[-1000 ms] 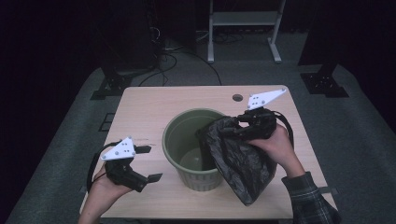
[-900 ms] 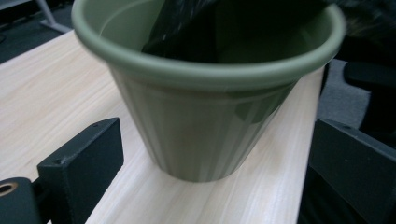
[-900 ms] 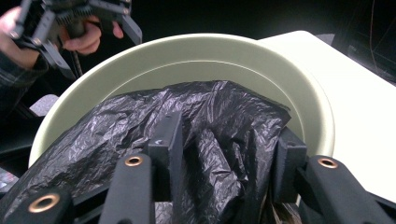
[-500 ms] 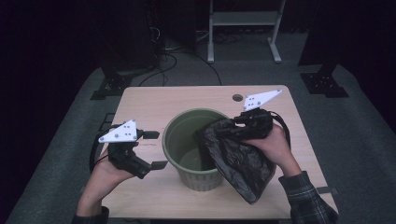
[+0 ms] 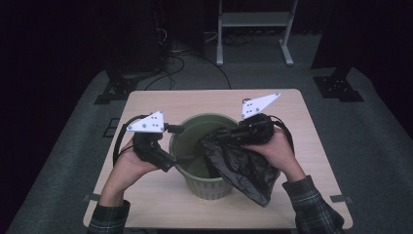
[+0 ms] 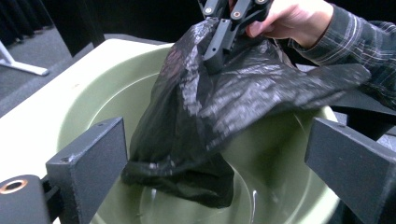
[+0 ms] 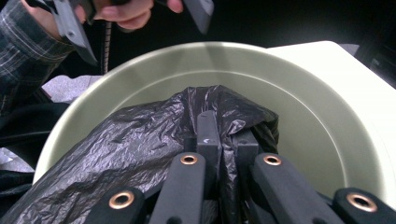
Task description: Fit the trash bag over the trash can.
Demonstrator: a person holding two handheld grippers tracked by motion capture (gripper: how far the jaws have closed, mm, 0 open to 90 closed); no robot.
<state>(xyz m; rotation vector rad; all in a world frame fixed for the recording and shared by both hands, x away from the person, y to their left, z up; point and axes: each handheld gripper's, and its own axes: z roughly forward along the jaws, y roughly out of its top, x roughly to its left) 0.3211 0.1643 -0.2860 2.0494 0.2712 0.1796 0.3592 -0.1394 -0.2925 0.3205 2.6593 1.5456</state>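
A dark room surrounds the wooden table (image 5: 311, 146), where a green bin (image 5: 207, 187) stands between both hands. In the left gripper view, the left gripper (image 6: 224, 163) gapes wide near the bin's rim. In the right gripper view, the right gripper (image 7: 227, 135), its jaws having just closed, pinches the black bag (image 7: 116, 149) over the bin's mouth; lining is under way, and next the free jaws likely must catch the opposite edge.

Black bag (image 7: 140, 154) pinched over green bin (image 7: 327, 140)
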